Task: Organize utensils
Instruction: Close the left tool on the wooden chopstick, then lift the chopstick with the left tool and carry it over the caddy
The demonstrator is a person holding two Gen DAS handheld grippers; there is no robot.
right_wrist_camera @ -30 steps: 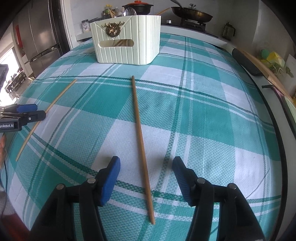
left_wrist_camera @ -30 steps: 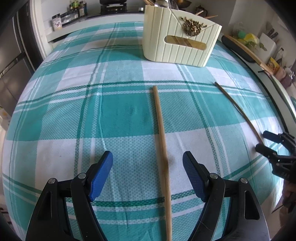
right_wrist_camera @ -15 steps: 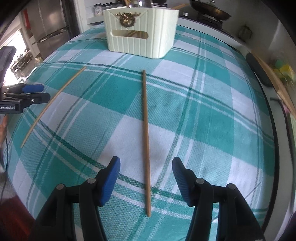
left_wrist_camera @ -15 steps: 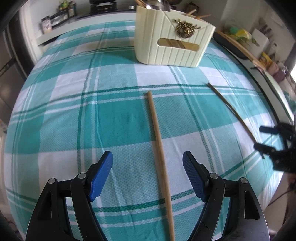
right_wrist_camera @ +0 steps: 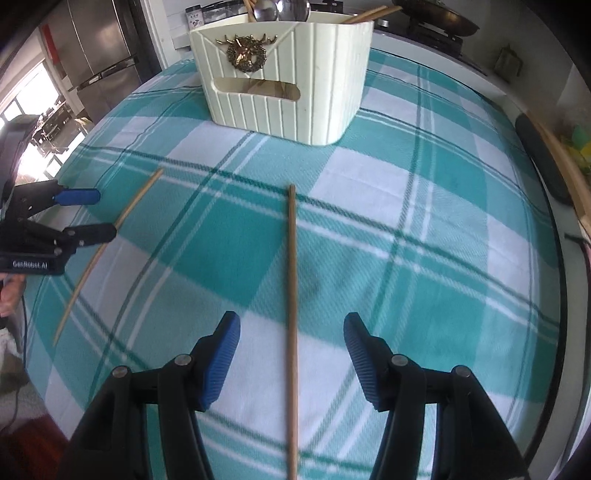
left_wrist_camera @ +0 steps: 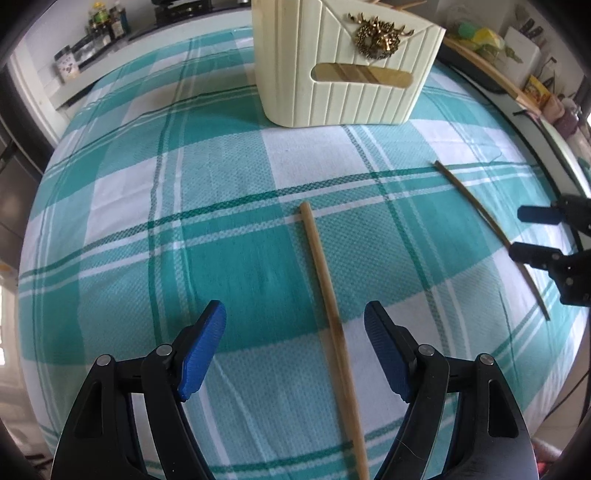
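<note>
Two wooden chopsticks lie apart on the teal plaid tablecloth. In the left wrist view one chopstick (left_wrist_camera: 328,306) runs between the open fingers of my left gripper (left_wrist_camera: 295,325), which hovers just above it. In the right wrist view the other chopstick (right_wrist_camera: 292,314) lies between the open fingers of my right gripper (right_wrist_camera: 291,339). Each view shows the other chopstick too, one to the right (left_wrist_camera: 487,229) and one to the left (right_wrist_camera: 110,243), with the opposite gripper over it: the right one (left_wrist_camera: 532,232) and the left one (right_wrist_camera: 85,214). A cream ribbed utensil basket (left_wrist_camera: 343,62) (right_wrist_camera: 284,74) stands at the far side, holding spoons and wooden utensils.
The tablecloth (left_wrist_camera: 147,221) covers a table whose right edge meets a counter with a black tray (right_wrist_camera: 543,155) and a wooden board (left_wrist_camera: 487,74). A stove with a pan (right_wrist_camera: 439,22) and a fridge (right_wrist_camera: 99,48) stand behind.
Both grippers have moved forward and lower along their chopsticks, closer to the basket. Both stay open and empty.
</note>
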